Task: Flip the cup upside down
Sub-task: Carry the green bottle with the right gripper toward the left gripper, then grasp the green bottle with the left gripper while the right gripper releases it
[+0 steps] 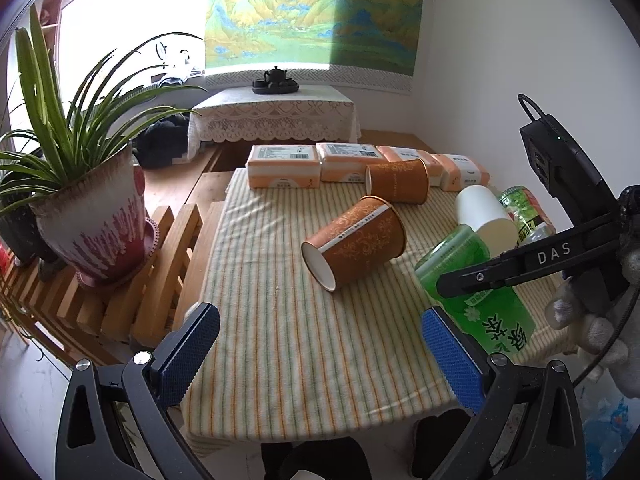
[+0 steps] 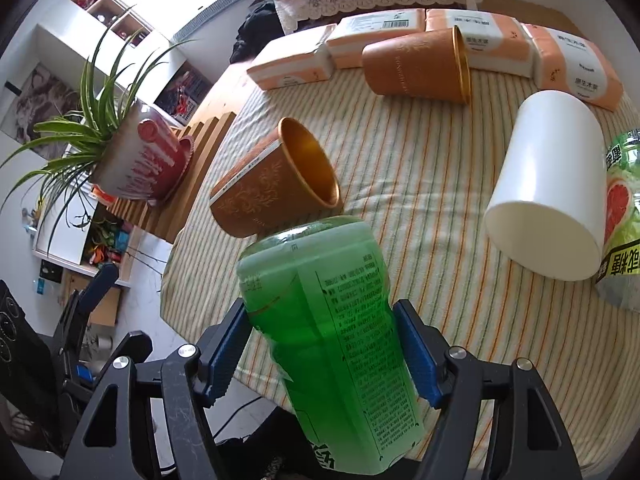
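Observation:
Three cups lie on their sides on the striped cloth [image 1: 304,344]. A patterned orange cup [image 1: 356,242] [image 2: 272,184] lies in the middle. A plain orange cup [image 1: 398,181] [image 2: 418,66] lies by the tissue packs. A white cup [image 1: 484,214] [image 2: 550,186] lies at the right. My right gripper [image 2: 322,354] is shut on a green bottle [image 2: 340,344] [image 1: 472,292], with its pads [image 2: 226,354] against both sides. My left gripper [image 1: 320,348] is open and empty above the cloth's near edge, short of the patterned cup.
Several orange-and-white tissue packs [image 1: 284,166] line the cloth's far edge. A second green-labelled bottle [image 2: 622,216] lies at the right. A potted plant [image 1: 96,216] stands on a wooden slat rack [image 1: 160,280] to the left. A lace-covered table [image 1: 272,116] stands behind.

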`<state>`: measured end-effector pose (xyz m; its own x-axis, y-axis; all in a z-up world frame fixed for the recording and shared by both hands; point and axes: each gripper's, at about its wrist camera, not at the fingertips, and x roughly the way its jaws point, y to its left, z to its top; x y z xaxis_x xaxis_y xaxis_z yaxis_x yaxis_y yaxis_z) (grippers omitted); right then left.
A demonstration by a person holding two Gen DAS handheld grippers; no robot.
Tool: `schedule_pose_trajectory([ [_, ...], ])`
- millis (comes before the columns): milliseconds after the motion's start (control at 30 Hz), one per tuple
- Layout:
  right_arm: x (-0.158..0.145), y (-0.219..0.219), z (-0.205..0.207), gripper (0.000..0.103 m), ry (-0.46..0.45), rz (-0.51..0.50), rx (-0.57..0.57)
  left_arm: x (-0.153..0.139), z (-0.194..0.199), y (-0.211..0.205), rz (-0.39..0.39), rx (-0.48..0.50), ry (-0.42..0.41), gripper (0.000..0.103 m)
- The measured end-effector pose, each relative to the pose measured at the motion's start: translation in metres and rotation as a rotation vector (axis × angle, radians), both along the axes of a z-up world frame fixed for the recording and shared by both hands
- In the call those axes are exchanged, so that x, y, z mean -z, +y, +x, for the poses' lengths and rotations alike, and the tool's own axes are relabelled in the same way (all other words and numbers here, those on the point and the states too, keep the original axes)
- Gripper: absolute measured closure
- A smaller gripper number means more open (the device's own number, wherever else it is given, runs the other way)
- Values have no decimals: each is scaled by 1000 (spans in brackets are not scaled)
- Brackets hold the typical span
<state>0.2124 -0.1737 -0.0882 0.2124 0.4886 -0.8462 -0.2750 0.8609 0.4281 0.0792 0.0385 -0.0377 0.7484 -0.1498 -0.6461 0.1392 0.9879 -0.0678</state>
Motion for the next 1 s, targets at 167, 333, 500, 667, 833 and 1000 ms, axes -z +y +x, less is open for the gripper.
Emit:
schedule_pose_trajectory([
  [167,0,-4,4,33,-17,-2,4,3,4,-4,-17,13,20,0],
  [333,-10,-7,5,30,-74,-11,6,5,8,-7,-50,27,52,0],
  [500,-32,-15,-12,30,-197,-30,2,4,16,-13,-99,29,94,0],
  [667,-46,-32,-50,30,-355,-98,50,9,32,-26,-213,-7,172,1],
  [833,-50,-63,-88,30,-433,-84,129,19,51,-47,-292,-32,253,1],
  [1000,-50,-90,-119,30,-475,-106,182,29,71,-59,-382,-100,326,1],
])
